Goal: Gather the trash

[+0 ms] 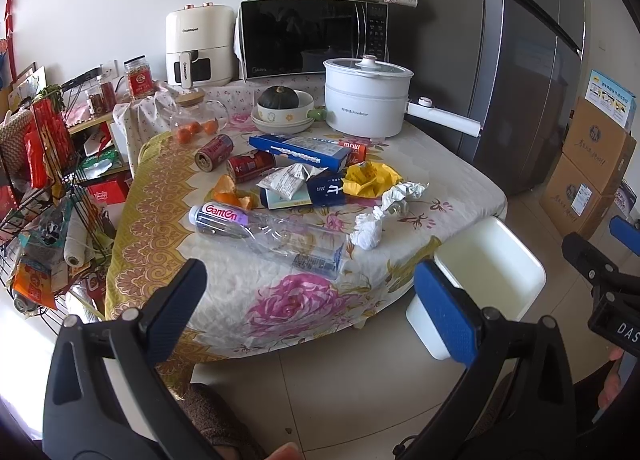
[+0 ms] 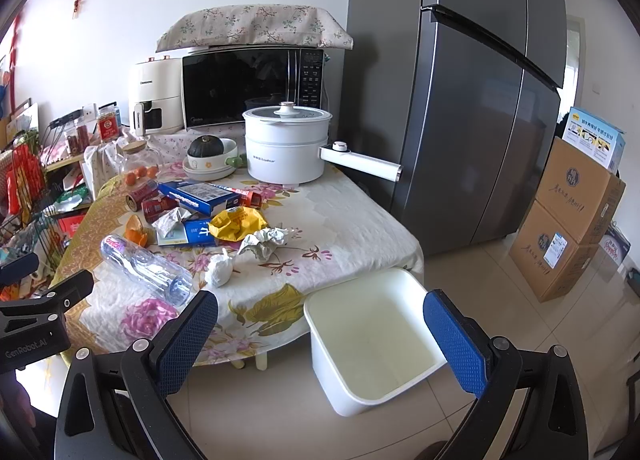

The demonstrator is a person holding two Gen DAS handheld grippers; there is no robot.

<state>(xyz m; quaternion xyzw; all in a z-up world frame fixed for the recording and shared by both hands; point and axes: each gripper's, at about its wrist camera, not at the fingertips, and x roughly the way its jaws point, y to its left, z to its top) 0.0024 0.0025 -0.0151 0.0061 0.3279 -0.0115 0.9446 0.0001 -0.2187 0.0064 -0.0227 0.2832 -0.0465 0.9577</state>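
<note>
The left gripper [image 1: 308, 300] is held with its blue pads wide apart and nothing between them; the right gripper [image 2: 320, 334] is spread in the same way, also empty. Both are held back from the table [image 1: 460, 180], above the floor.

Just below the right gripper, a white bin [image 2: 372, 344] stands on the floor against the table edge, and it looks empty. On the flowered cloth the trash is scattered. Nearest lies a clear plastic bottle [image 1: 264, 234] on its side — it is judged light, smooth and easily dented, so it is best taken across the middle of its body with gentle pressure. Beside it a crumpled white tissue [image 1: 366, 234] is seen, soft and nearly weightless; any pinch on its bulk should hold. Further back lie a yellow wrapper [image 1: 370, 178], orange peel [image 1: 230, 192] and two red cans [image 1: 232, 158] — the cans are stiff but may roll.
</note>
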